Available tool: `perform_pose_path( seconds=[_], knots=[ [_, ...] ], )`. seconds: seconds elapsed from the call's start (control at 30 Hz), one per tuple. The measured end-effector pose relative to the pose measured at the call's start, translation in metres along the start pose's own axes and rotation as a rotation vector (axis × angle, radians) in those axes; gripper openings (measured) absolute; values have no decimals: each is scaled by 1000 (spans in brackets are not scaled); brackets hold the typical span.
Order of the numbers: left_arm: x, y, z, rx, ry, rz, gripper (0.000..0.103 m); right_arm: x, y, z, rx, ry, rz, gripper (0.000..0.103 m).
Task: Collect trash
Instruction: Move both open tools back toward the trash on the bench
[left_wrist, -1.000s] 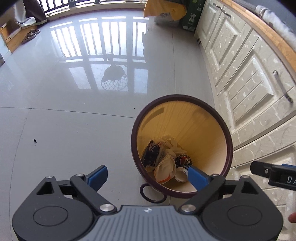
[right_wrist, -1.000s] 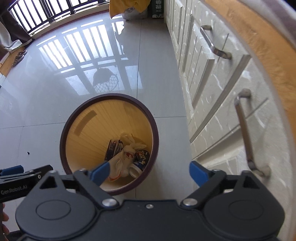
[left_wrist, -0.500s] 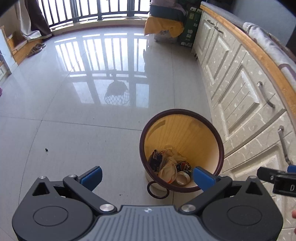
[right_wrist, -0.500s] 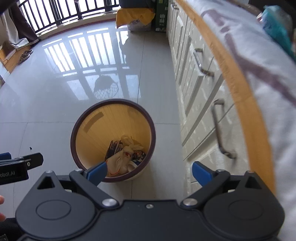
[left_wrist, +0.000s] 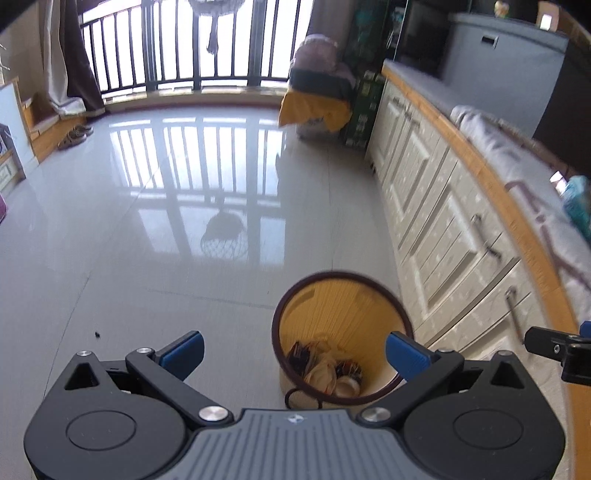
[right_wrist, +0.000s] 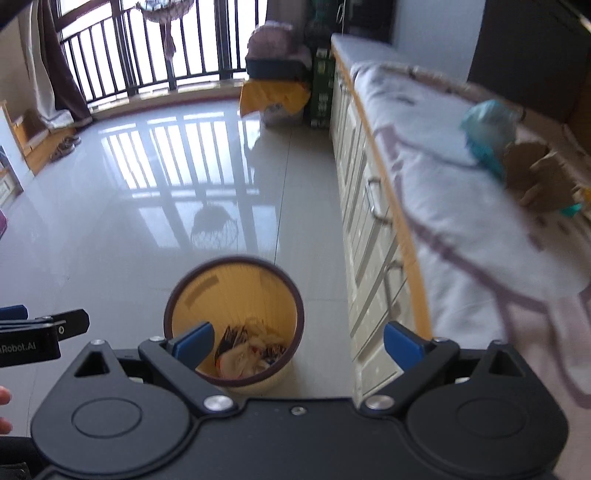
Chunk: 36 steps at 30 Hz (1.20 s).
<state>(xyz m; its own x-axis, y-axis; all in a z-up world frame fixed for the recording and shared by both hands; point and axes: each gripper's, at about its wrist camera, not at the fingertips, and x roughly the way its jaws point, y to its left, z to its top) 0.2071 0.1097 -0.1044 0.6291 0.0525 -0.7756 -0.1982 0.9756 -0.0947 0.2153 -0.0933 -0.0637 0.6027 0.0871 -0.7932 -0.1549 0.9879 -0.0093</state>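
**A:** Left wrist view?
**B:** Your left tool gapes wide, empty; it just finished opening. The trash bin sits on the floor below, between its blue fingers.

**A:** Right wrist view?
**B:** Your right tool is wide, empty; the bin is below its left finger.

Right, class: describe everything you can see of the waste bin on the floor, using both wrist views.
The waste bin is round and open-topped, with a dark brown rim and a ribbed yellow-tan inner wall, plastic by its look. It stands upright on the glossy tiled floor, beside the cream cabinets but apart from them. Crumpled wrappers and a cup lie at its bottom. A dark ring lies on the floor against its base. Nothing grips it.
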Motion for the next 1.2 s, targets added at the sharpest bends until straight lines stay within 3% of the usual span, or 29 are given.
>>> perform_pose_path(
  seconds=[0.27,0.7,1.2],
  knots=[
    [-39,-20,13,14,-117,-83,103,-47,-22,6,37,-119,-1,100],
    [-79,-95,29,127,-293,-195,103,-108,-95,-7,110,-340,-57,103],
    [-71,-214,25,286,-311,-412,103,-124,-211,-47,275,-479,-235,103]
  ],
)
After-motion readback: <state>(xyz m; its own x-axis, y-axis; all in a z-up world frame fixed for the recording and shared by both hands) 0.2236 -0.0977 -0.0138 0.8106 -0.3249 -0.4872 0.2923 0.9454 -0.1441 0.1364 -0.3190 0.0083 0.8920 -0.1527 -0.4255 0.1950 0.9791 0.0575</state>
